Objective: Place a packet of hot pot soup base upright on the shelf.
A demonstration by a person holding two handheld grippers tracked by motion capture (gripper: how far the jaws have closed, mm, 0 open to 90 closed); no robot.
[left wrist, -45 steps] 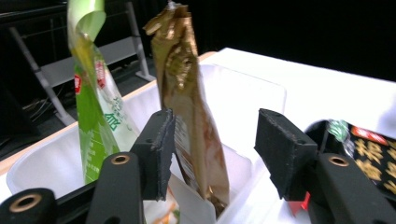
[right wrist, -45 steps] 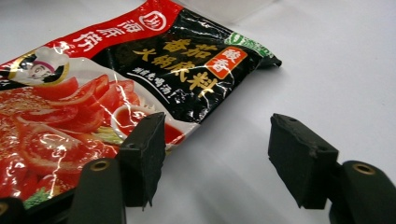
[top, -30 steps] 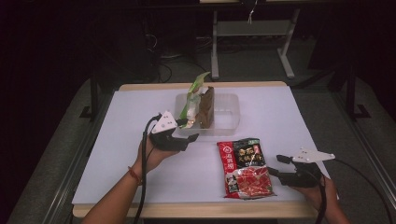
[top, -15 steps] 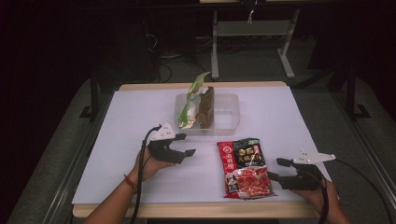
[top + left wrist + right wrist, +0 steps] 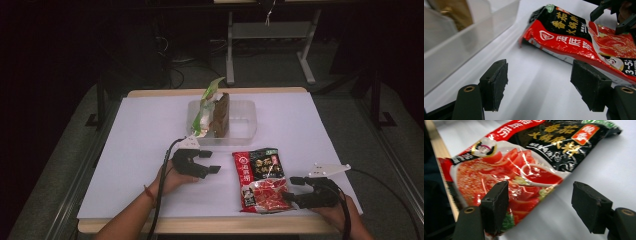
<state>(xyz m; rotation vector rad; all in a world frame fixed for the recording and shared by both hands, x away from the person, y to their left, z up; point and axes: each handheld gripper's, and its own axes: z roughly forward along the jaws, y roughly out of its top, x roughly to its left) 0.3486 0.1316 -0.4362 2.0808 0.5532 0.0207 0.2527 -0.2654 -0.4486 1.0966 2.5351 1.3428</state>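
A red and black sauce packet [image 5: 262, 179] lies flat on the white table, near its front edge. In the left gripper view the packet [image 5: 584, 42] lies ahead and to the right, beyond my open left gripper [image 5: 539, 87]. In the high view the left gripper [image 5: 209, 164] rests on the table just left of the packet, jaws apart and empty. My right gripper [image 5: 295, 189] is open at the packet's lower right edge. In the right gripper view the packet [image 5: 524, 162] lies ahead, and the right gripper [image 5: 540, 207] has one jaw over the packet's edge.
A clear plastic bin [image 5: 243, 119] stands at the back middle of the table, holding a green bag [image 5: 204, 110] and a brown packet [image 5: 220, 114] upright. Its wall [image 5: 466, 42] runs along the left of the left gripper view. The table's wooden front edge [image 5: 210, 226] is close.
My left gripper has drawn back from the bin toward the front and now rests low beside the packet. The right gripper has shifted slightly left toward the packet's edge.
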